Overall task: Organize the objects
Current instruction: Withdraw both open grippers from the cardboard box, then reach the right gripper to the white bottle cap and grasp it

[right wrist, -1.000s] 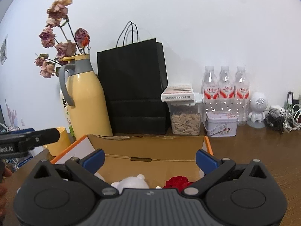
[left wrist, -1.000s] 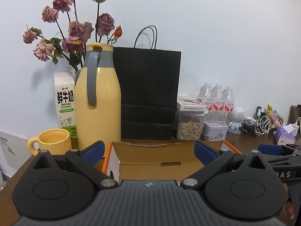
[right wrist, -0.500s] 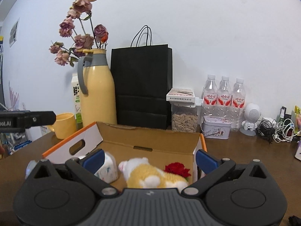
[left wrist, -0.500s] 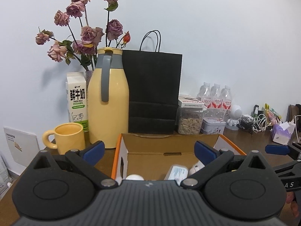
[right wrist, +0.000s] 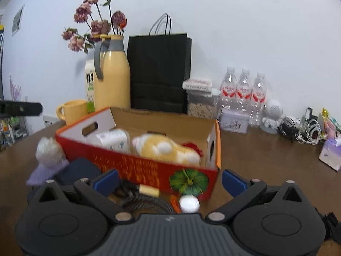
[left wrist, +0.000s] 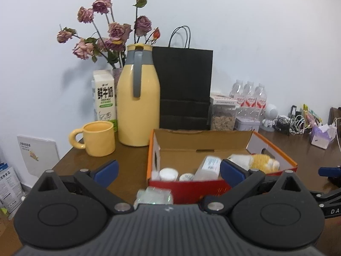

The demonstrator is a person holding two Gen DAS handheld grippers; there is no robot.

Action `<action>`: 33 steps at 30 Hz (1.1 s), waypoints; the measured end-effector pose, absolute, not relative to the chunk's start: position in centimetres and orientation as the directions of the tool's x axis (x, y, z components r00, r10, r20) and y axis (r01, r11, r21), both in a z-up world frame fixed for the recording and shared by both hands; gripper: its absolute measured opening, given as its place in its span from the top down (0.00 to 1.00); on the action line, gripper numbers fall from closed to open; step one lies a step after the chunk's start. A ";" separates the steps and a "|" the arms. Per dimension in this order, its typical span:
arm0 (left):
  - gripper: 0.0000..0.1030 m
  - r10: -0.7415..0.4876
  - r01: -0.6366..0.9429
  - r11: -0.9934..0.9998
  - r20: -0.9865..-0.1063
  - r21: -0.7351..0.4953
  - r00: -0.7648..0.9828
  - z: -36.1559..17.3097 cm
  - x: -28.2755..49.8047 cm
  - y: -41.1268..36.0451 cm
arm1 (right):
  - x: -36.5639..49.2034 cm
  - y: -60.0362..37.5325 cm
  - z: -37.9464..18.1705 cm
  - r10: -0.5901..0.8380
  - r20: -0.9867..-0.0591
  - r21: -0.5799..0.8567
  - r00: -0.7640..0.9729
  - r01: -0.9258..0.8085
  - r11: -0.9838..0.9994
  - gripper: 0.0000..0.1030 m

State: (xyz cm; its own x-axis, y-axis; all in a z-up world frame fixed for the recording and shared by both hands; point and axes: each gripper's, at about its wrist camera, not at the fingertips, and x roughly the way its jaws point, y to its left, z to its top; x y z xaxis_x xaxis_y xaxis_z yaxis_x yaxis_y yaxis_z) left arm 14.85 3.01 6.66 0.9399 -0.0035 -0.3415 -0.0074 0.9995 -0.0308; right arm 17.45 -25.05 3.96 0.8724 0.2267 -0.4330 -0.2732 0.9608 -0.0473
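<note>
Two claws, both mine, hang over the table with their jaws spread apart and nothing between them: the left claw and the right claw. Everything below I place against the box, which sits open on the table.

Far left of the box stands the mug, and behind that the milk carton. Closer to the box's back left corner is the yellow jug, with dried roses rising behind it. Straight behind the box stands the black bag.

At the box's front left corner, outside it, lie a clear crinkled packet, a purple cloth and a dark pouch. In front of the box lie a black cable, an orange bit and a white cap.

Inside the box, from left, are two small white jars, a white bottle and a yellow plush, with something red just beyond it.

Behind the box to the right are a jar of seeds, a tin, three water bottles, a white figurine and tangled cords.
</note>
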 end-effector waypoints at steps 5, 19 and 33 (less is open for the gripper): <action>0.00 0.013 -0.023 0.999 -0.365 -0.023 0.931 5.8 13.6 3.6 | 16.4 -26.4 1.9 0.194 -0.489 -0.072 0.850 -0.261 0.963 0.00; 0.00 0.043 -0.064 0.997 -0.407 -0.038 0.912 4.4 12.1 4.7 | 17.7 -28.3 -1.2 0.121 -0.589 -0.116 0.799 -0.232 0.966 0.28; 0.00 0.062 -0.091 0.995 -0.421 -0.049 0.905 3.8 12.0 5.2 | 20.1 -28.5 -1.7 0.265 -0.598 -0.016 0.756 -0.341 0.940 0.73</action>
